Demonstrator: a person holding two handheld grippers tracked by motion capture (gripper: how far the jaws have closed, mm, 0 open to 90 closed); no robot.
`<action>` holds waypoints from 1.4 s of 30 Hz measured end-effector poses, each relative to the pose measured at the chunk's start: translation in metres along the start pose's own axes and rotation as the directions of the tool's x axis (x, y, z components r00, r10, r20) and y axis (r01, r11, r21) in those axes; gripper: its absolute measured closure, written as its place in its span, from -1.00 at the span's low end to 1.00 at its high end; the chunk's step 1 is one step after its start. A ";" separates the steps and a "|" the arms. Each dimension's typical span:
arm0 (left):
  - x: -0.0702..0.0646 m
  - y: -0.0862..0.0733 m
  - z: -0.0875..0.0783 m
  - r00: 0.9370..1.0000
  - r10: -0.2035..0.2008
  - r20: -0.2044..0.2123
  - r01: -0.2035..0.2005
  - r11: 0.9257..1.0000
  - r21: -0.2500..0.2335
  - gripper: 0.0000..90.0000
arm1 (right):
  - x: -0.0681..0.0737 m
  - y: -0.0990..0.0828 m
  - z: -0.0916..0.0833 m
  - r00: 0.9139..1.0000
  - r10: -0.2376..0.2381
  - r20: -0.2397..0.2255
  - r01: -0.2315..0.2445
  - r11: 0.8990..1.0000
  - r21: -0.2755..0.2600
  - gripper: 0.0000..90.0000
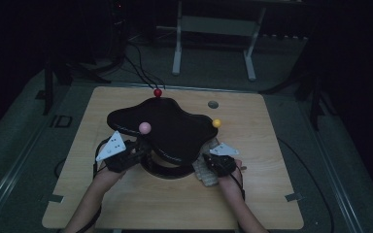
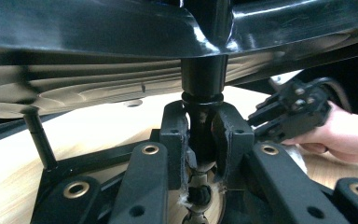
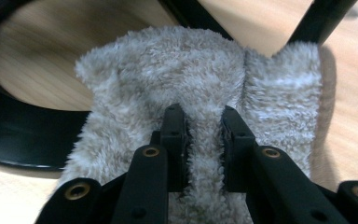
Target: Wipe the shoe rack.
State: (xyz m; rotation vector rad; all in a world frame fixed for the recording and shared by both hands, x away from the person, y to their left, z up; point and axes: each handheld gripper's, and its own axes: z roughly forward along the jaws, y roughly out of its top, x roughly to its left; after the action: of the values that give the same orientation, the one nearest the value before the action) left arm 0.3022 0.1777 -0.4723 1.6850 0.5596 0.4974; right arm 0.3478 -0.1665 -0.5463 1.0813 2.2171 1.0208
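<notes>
Wooden table (image 1: 267, 194); dim room, seemingly grey floor (image 1: 349, 160) around.

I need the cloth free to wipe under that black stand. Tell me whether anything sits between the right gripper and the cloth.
Nothing visible does. The right gripper already pinches a fold of the fluffy cloth between its pads. The black stand's ring base lies beside the cloth, not in between.

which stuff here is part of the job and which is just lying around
In use: black stand, its post clamped in the left tool; fluffy cloth pinched by the right tool.
Lying about: grey disc on the table.
</notes>
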 end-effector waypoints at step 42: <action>-0.002 0.000 0.000 1.000 -0.005 -0.014 0.005 1.000 0.001 0.66 | 0.138 0.019 0.013 0.933 -0.301 -0.196 0.291 0.954 -0.078 0.09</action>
State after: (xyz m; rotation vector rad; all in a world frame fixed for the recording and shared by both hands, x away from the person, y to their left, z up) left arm 0.3008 0.1762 -0.4723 1.6821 0.5742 0.5052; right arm 0.2858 -0.0414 -0.5509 0.6151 2.4122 1.0842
